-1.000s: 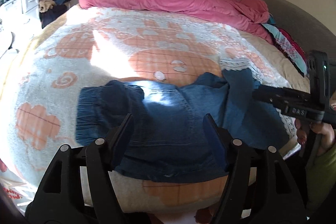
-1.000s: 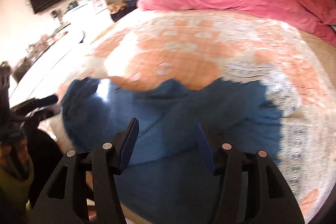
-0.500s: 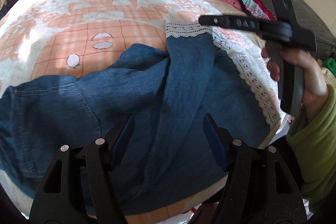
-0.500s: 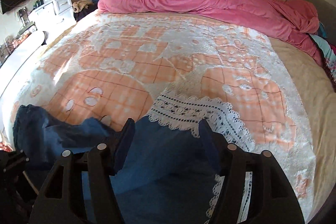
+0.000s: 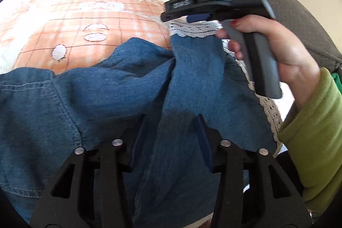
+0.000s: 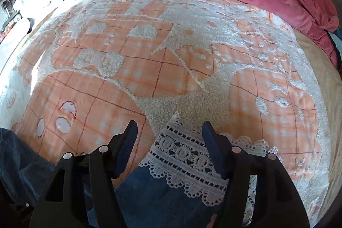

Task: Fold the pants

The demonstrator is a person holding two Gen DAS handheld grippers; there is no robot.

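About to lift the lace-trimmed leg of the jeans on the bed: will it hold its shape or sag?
Probably sag: the jeans already lie in soft ridges and folds. The lace cuff looks thin and openwork, so it may snag on the right tongs. The denim looks thick, so likely heavier than it seems, dragging on the fleecy blanket.

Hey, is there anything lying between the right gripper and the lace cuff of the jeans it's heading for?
Nothing visible. The right gripper hangs open right over the lace cuff of the jeans, with only the bare orange bedspread around it. The left gripper straddles a fold further down the leg.
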